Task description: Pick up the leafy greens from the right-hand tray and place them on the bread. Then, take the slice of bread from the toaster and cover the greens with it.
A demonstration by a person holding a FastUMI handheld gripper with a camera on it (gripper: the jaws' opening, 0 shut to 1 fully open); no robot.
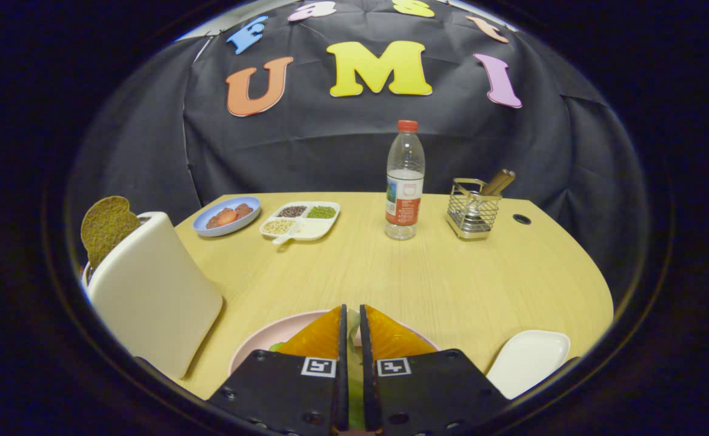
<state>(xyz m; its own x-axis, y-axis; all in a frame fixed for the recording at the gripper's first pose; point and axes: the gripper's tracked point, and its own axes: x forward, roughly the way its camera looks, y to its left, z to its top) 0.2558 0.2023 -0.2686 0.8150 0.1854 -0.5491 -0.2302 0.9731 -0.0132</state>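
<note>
- We see the claw (352,318) low over a pink plate (257,345), with its two fingers pressed almost together on a thin strip of leafy greens (352,339), which shows pale green in the narrow gap between them.
- A small bit of green (277,346) also shows on the plate just to the left of the fingers; the bread under them is hidden, so we cannot tell how the greens lie on it.
- The white tray (527,360) to the right of the claw shows a bare surface.
- The white toaster (151,290) stands at the left of the worktop (403,272), and a brown slice of bread (107,227) stands upright out of its top.
- The worktop is a light wood surface with a rounded edge and a small dark round hole (521,219) near the far right.
- Beyond the fingers stand a blue plate (227,216) with reddish food, a white divided dish (301,220) with grains, a water bottle (405,181) with a red cap, and a wire basket (472,212) that holds wooden handles.
- Black cloth (306,151) closes the booth behind the worktop and on both sides.
</note>
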